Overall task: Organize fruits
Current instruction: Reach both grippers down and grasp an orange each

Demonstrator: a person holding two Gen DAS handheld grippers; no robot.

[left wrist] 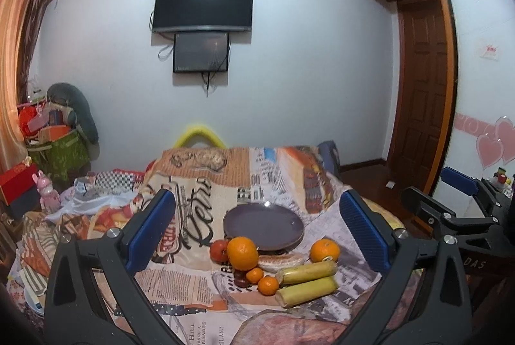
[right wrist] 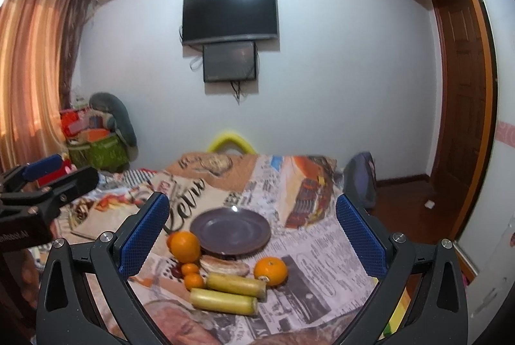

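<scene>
Both sets of tongs hang above the near edge of the worktop, the left tongs (left wrist: 257,229) and the right tongs (right wrist: 252,235) each spread wide apart and holding nothing. Nearest lie two pale yellow-green cut stalks (left wrist: 307,280) side by side. At their 9 o'clock sit two small tangerines (left wrist: 262,280); at their 12 o'clock a large round orange (left wrist: 324,250). A bigger orange (left wrist: 242,253) and a red apple (left wrist: 219,251) crowd the near rim of the round grey-purple plate (left wrist: 264,226), which lies bare on the newspaper-print cloth (left wrist: 193,287). I judge nothing sorted yet; every fruit remains to be placed.
</scene>
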